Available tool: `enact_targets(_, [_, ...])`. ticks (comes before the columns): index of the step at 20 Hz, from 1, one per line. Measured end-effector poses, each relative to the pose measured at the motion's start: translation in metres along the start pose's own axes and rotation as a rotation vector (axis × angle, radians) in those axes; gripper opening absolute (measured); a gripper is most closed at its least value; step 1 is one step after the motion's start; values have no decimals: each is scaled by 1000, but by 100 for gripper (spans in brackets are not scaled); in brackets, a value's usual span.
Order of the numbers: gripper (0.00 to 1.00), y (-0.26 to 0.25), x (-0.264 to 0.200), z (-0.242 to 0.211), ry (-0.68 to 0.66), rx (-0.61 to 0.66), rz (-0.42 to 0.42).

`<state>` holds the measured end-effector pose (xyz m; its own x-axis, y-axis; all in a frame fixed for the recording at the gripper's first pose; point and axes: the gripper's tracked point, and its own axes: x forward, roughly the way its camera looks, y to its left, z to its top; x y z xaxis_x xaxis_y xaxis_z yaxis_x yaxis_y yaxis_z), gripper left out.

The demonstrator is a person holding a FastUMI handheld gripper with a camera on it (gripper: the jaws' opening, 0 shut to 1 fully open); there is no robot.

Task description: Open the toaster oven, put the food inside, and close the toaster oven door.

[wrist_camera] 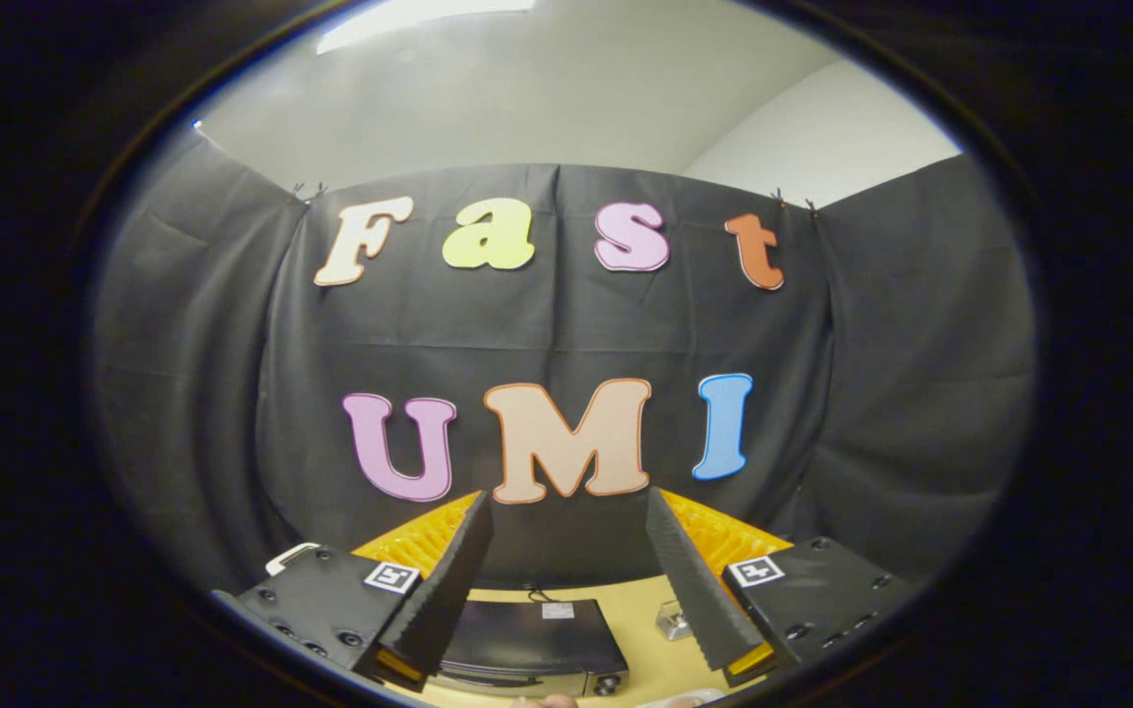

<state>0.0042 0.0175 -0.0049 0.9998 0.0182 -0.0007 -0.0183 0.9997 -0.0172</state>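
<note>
the toaster oven (532, 644) sits low down on the tan tabletop (640, 615), seen from above: a dark, flat top with a small pale label near its back edge, and a strip of its front face below with a round knob at the right end. it lies under and between the two fingers, closer to the left one, whose tip overlaps the oven's left side in this view. whether the door is open or closed cannot be told from this angle.

the gripper (571, 580) is held high above the table with its fingers (444, 590) spread wide apart, ridged black pads facing each other, and nothing between them. neither finger touches the oven.

just right of the oven, beside the inner edge of the right finger, a small clear object (673, 621) rests on the table; what it is cannot be made out. at the very bottom, in front of the oven, a sliver of something pale and rounded (545, 700) shows, too little to identify, and another pale sliver lies a little further right.

beyond the fingers, the table's far edge meets a bright orange ribbed surface (424, 541) that shows on both sides behind the fingers, against the black cloth wall.
</note>
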Motion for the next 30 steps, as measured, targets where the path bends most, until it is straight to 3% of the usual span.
enact_targets(7, [98,9,5,-5,-4,-76,23])
enact_targets(16, [98,32,17,-21,3,-24,77])
enact_targets(24, [99,40,42,-103,102,37,54])
enact_targets(30, [99,47,51,-201,235,20,43])
